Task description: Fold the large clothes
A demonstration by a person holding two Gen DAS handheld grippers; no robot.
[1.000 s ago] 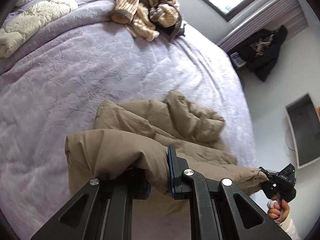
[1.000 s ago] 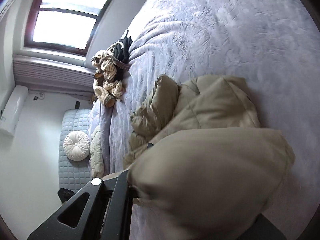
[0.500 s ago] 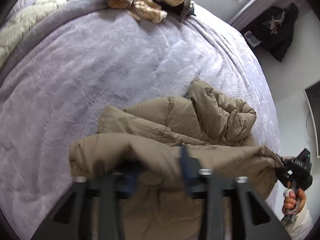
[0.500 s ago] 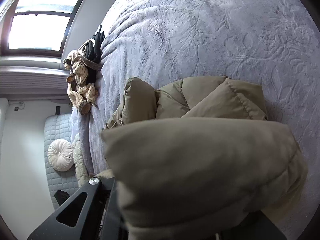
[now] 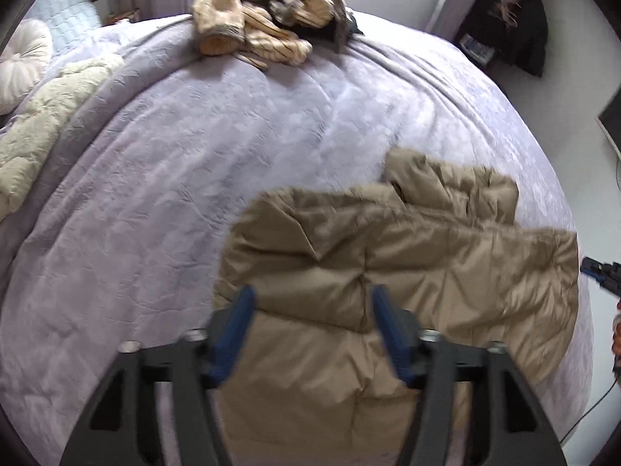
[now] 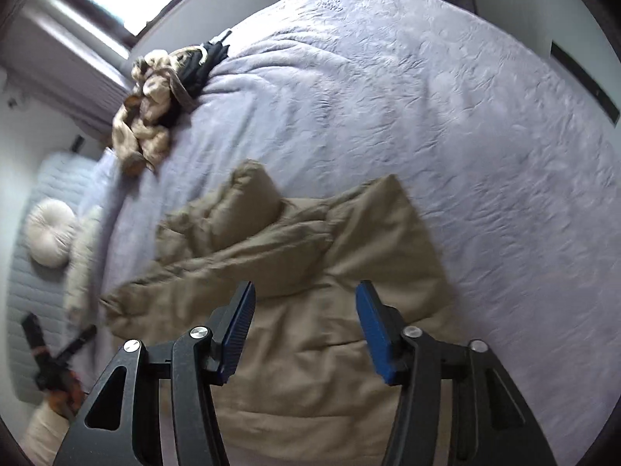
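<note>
Left wrist view: the left gripper (image 5: 312,306) hangs over the tan jacket (image 5: 407,272), its blue pads standing well apart. The jaws opened and have just eased back a little; the padded fabric lies below the gap and neither pad presses on it, so nothing is held. The jacket lies folded on the lilac bed (image 5: 194,155), near its close edge, with a puffy bunched part at its far right. Motion blur softens the jacket's folds and the pads, so seams are hard to read. The jacket's near edge is hidden behind the gripper's black frame. At the far edge of the bed sits a heap of striped clothes (image 5: 264,23), with something dark under it that cannot be made out. A cream blanket (image 5: 35,132) is cut off at the left. At the right rim only a sliver of the right gripper (image 5: 601,272) shows.

Right wrist view: the right gripper (image 6: 304,310) also stands part open over the jacket (image 6: 310,256); its jaws have just been opening, and no fabric is pinched between them. A round cushion (image 6: 50,233) lies at the left by the headboard. Low at the left the other gripper and a hand show as a dark blur, too smeared to read.
</note>
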